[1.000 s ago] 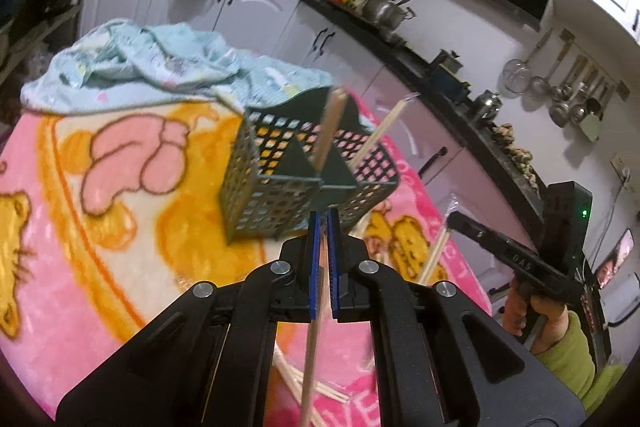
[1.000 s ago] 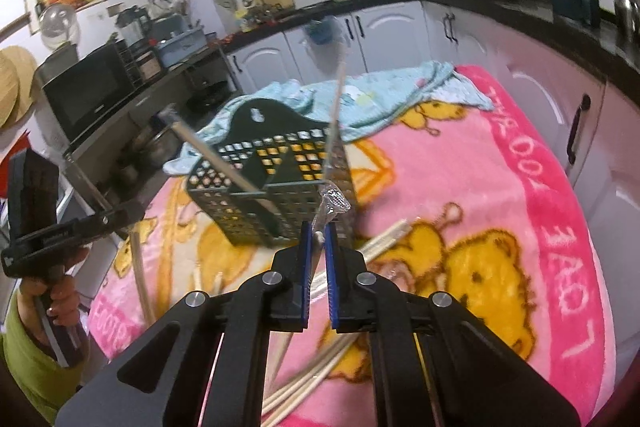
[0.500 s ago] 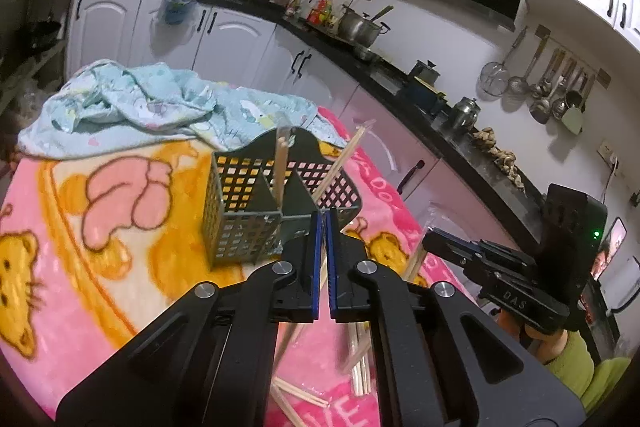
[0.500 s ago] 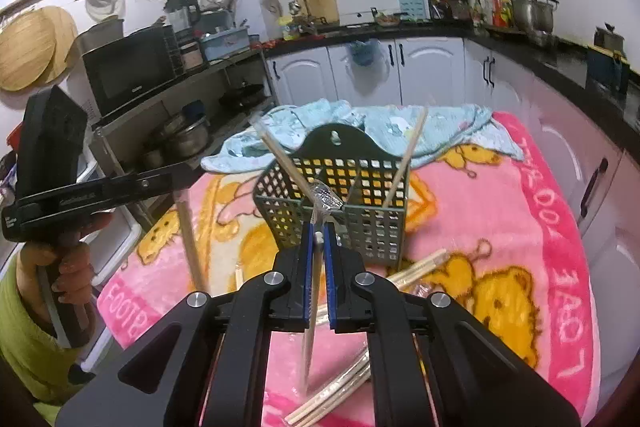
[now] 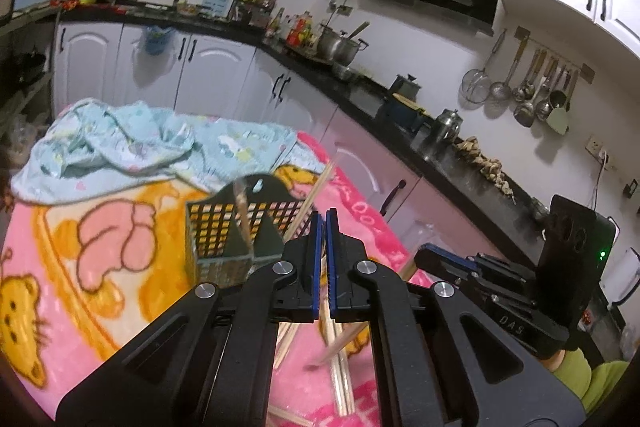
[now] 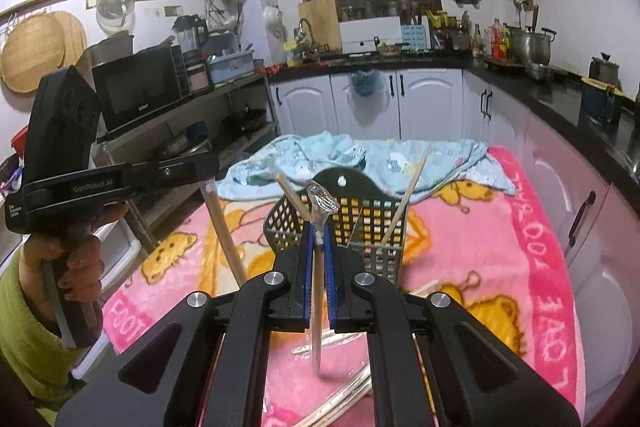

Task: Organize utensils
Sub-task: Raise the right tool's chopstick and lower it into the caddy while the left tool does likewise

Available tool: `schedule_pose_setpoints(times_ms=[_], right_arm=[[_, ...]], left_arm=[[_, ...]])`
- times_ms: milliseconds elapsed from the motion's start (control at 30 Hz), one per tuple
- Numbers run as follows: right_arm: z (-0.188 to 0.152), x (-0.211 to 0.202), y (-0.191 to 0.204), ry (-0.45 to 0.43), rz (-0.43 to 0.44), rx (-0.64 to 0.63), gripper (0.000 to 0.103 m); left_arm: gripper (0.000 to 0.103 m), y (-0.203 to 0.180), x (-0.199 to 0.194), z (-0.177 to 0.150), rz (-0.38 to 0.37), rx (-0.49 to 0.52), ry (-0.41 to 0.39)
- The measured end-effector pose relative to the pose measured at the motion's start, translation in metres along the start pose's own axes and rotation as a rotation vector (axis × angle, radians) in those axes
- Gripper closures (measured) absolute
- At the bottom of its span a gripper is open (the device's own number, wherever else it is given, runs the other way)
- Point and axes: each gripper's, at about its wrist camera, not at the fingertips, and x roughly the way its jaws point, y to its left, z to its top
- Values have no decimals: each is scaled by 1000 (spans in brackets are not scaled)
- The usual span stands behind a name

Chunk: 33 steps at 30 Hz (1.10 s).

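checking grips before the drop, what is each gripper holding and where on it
Left gripper is shut on a bare chopstick, gripped partway along. Right gripper is shut on a plastic-wrapped chopstick, just below its crimped top.

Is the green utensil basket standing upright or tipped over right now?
Upright. The utensil basket sits on its base on the pink blanket, open top up, with chopsticks leaning out of it.

L hand-held gripper (image 5: 323, 227) shut, facing chopstick basket (image 5: 224, 227).
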Motion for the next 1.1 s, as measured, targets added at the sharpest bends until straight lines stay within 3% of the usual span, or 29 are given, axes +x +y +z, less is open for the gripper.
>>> schedule_pose_setpoints(times_ms=[700, 1100], right_arm=[[76, -40, -4, -182, -47, -36, 97], [121, -31, -21, -239, -74, -8, 97]], left_arm=[[102, -51, 2, 82, -59, 62, -133], [102, -50, 18, 126, -35, 61, -169]])
